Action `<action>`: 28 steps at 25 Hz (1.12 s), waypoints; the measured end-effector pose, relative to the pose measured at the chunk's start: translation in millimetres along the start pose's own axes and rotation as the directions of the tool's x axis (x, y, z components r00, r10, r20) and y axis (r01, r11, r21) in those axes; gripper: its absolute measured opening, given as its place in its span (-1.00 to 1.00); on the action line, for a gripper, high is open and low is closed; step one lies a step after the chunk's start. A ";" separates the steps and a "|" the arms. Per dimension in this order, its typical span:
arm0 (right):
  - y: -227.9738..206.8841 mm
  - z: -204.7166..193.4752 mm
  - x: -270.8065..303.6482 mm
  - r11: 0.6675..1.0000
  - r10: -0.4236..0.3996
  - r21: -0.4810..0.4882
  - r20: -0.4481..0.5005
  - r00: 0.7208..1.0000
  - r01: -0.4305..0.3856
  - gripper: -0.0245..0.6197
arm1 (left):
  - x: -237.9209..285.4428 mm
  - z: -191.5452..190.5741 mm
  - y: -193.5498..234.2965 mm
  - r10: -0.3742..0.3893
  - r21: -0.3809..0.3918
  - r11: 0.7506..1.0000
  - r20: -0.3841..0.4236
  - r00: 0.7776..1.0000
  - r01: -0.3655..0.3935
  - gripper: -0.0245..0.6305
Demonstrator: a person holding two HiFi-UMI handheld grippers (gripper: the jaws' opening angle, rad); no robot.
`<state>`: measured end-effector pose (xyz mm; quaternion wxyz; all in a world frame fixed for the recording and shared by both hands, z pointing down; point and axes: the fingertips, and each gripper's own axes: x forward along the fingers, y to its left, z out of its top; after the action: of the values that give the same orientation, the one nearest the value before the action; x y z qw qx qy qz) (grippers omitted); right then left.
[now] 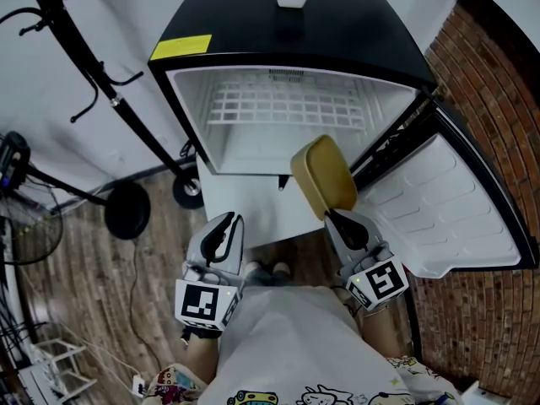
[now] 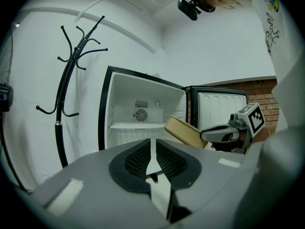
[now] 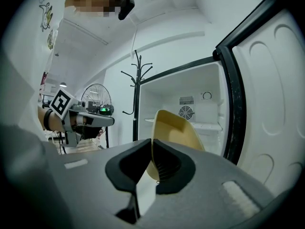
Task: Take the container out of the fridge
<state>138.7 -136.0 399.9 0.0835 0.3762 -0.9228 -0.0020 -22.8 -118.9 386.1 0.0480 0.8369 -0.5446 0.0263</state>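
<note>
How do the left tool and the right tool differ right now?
The right tool clamps the tan container's rim; the left tool holds nothing, its jaws a narrow gap apart. The right tool is nearer the open door; the left tool nearer the coat stand. Both point toward the fridge.

Right claw (image 3: 151,142) clamped on tan container (image 3: 177,128) rim; open fridge (image 3: 200,104) behind.

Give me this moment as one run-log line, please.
container: tilted, held before open fridge | right gripper: jaws shut on container rim | left gripper: jaws narrow gap, empty
</note>
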 end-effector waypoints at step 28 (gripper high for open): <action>0.6 3.6 9.7 1.000 0.013 0.009 0.000 1.000 -0.013 -0.87 | -3.2 2.4 12.6 0.036 -0.012 0.999 0.006 0.999 -0.036 -0.91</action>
<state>130.9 -142.5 397.9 0.0819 0.3706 -0.9252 0.0027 -35.6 -121.4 384.0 0.0508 0.8269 -0.5597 0.0211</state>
